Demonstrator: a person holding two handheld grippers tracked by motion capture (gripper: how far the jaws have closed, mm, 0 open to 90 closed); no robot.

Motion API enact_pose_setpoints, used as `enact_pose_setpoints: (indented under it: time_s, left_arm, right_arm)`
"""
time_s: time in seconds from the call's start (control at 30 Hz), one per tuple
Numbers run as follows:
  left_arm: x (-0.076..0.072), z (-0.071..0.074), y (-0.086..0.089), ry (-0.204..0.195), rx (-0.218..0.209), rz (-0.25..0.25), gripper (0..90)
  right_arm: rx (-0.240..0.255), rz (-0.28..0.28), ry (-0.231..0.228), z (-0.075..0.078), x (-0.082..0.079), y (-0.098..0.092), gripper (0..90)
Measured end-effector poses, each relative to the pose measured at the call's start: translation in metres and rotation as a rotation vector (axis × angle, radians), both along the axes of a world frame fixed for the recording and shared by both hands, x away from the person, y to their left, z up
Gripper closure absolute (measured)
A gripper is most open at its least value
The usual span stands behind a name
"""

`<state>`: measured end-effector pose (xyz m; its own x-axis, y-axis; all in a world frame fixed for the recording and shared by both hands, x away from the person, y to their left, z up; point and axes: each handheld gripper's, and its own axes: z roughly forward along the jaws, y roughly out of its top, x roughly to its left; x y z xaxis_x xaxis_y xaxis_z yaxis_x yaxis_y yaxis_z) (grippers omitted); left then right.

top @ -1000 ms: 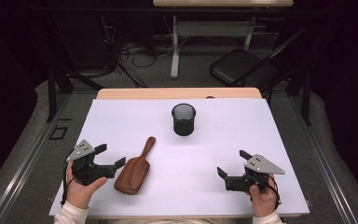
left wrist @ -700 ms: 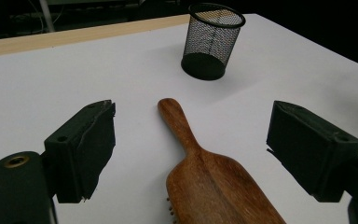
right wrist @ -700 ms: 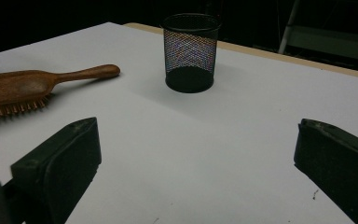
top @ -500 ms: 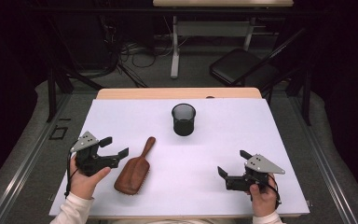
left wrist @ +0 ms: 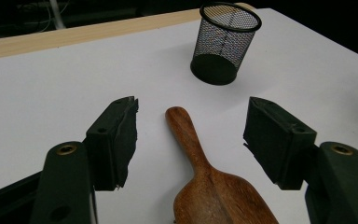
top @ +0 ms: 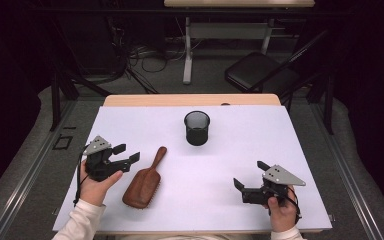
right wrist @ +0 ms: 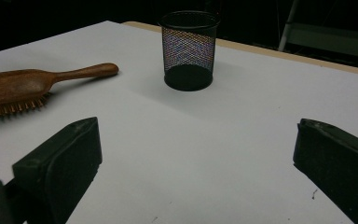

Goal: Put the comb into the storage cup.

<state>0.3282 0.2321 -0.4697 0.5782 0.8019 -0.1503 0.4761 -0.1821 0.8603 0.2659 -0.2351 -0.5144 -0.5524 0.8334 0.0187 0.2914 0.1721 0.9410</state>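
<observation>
A brown wooden hairbrush (top: 142,182) lies bristles down on the white table (top: 240,145), its handle pointing away toward a black mesh cup (top: 197,128). My left gripper (top: 127,152) hovers just left of the handle. In the left gripper view the brush handle (left wrist: 189,135) sits between and below the two pads (left wrist: 121,140), which stand apart from it. The jaws have just been closing and are still open with nothing gripped. My right gripper (top: 250,175) rests near the front right, open and empty. The right gripper view shows the brush (right wrist: 14,86) and the cup (right wrist: 189,49) ahead of the right gripper (right wrist: 200,128).
The table's wooden far edge (top: 190,100) runs behind the cup. A dark folding chair (top: 260,75) and cables stand on the floor beyond. Bare white surface spreads between the cup (left wrist: 223,44) and the right gripper.
The left gripper has shifted a little away from the person and toward the brush handle, and its jaws have narrowed. The right gripper, brush and cup have not moved.
</observation>
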Motion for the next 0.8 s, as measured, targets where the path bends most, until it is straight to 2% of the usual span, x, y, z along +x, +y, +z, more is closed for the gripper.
enact_pose_setpoints:
  time_s: [0.1, 0.17, 0.23, 0.37, 0.53, 0.8]
  left_arm:
    - [0.004, 0.001, -0.003, 0.018, -0.03, -0.018, 41.3]
    - [0.005, 0.001, -0.004, 0.024, -0.025, -0.018, 43.3]
    - [0.01, 0.003, -0.009, 0.06, -0.023, -0.03, 44.6]
    - [0.017, 0.003, -0.017, 0.07, 0.013, -0.048, 46.3]
    - [0.027, 0.005, -0.026, 0.082, 0.04, -0.063, 55.5]
    - [0.041, 0.004, -0.039, 0.123, 0.09, -0.077, 67.4]
  right_arm:
    - [0.0, -0.001, 0.002, 0.0, 0.0, 0.0, 1.0]
    - [0.002, 0.0, -0.001, -0.001, 0.0, 0.0, 1.1]
    - [0.003, -0.001, 0.0, -0.001, 0.001, 0.0, 1.1]
    - [-0.003, 0.001, 0.005, -0.001, 0.001, 0.0, 1.4]
    - [-0.004, 0.0, 0.009, -0.001, 0.001, 0.0, 1.6]
    - [0.0, -0.001, 0.012, -0.001, 0.001, -0.001, 1.9]
